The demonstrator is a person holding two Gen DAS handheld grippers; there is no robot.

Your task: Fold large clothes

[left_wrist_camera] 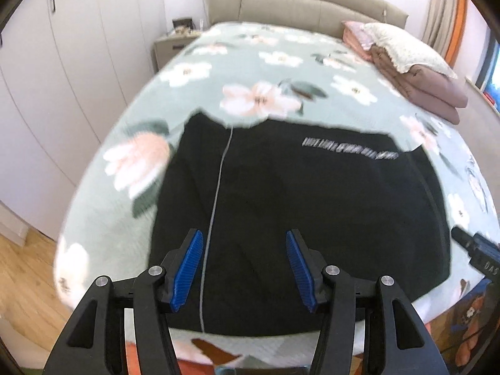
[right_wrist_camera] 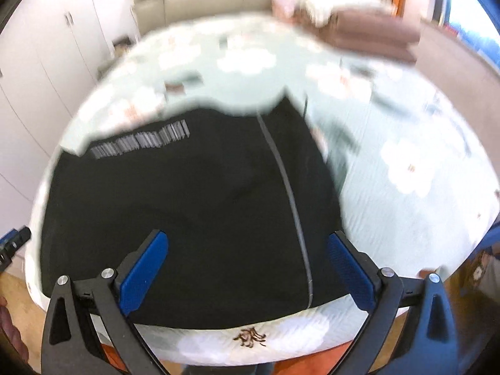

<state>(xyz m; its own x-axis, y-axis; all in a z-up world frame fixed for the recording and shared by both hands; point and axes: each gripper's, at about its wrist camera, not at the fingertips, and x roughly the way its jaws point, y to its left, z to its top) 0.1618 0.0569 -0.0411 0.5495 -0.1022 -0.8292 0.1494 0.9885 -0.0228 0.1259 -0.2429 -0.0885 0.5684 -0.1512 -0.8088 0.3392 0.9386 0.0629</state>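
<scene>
Black garment (left_wrist_camera: pixel 312 206) lies folded flat on the bed (left_wrist_camera: pixel 250 62); left gripper (left_wrist_camera: pixel 245 268) and right gripper (right_wrist_camera: pixel 247 272) both gape empty; perhaps another fold left.

I am working in a home bedroom. I see a wide bed (left_wrist_camera: pixel 175 72) with a flowered cover, a padded headboard (left_wrist_camera: pixel 281 3), white wardrobe doors (left_wrist_camera: pixel 62 47), a small nightstand (left_wrist_camera: pixel 170 47), folded blankets (left_wrist_camera: pixel 428 87) and a wooden floor (left_wrist_camera: pixel 22 265).
</scene>
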